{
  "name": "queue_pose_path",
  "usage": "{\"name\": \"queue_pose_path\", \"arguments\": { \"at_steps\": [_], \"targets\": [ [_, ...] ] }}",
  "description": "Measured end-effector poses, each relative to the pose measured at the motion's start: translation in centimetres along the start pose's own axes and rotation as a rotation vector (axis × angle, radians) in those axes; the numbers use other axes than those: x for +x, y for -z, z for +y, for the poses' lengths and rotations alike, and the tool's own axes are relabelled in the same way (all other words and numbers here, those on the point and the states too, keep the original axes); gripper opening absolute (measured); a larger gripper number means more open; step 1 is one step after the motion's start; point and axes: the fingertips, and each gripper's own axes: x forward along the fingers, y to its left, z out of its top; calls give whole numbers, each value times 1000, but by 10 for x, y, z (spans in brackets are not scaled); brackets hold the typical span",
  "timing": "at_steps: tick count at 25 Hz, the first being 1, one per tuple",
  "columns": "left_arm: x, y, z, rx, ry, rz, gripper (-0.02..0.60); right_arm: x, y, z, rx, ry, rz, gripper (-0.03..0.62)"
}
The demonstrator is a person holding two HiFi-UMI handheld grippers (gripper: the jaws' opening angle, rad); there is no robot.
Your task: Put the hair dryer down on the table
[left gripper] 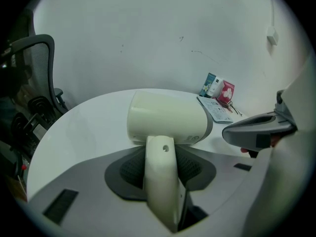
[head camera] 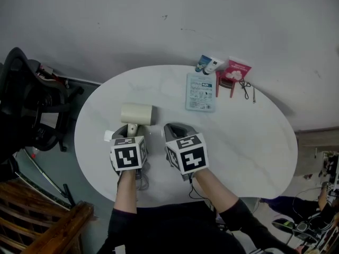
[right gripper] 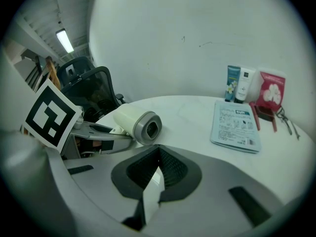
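Landmark: the flat blue-and-white packet [head camera: 201,91], which lay on the white oval counter [head camera: 249,142].
Hair dryer: the cream hair dryer [head camera: 136,114] was to the left of the packet and nearer the person. Its barrel lay sideways, low on the counter and apparently resting there, though contact could not be confirmed. The grey end pointed toward the packet's side.
Handle: the handle [left gripper: 159,177] ran from the barrel away from the packet, toward the person, and into the left tongs.
Left tongs: the left tongs [head camera: 130,132] were clenched wide on the handle, with a dark ribbed pad on either side of it.
Right tongs: the right tongs [head camera: 177,128] were closed together with nothing between them. They sat between dryer and packet, nearer the person, and did not touch the dryer.
Stage (judged): the set-down looked nearly complete, with only the release left.
Handling (judged): the shell was probably rigid, smooth plastic, fairly light but weighted toward the barrel, so it would be slippery under a weak grip. The round barrel could roll once freed.
Hold point (judged): the handle, taken close beneath the barrel, would limit swing; the barrel looked too wide and curved for the pads.
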Motion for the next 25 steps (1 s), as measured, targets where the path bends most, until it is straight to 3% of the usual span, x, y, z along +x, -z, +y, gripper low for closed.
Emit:
{"name": "queue_pose_path", "arguments": {
  "at_steps": [25],
  "targets": [
    [3,1,-1,100,-76,9,184,-2,2,1,-9,-5,6,2]
  ]
}}
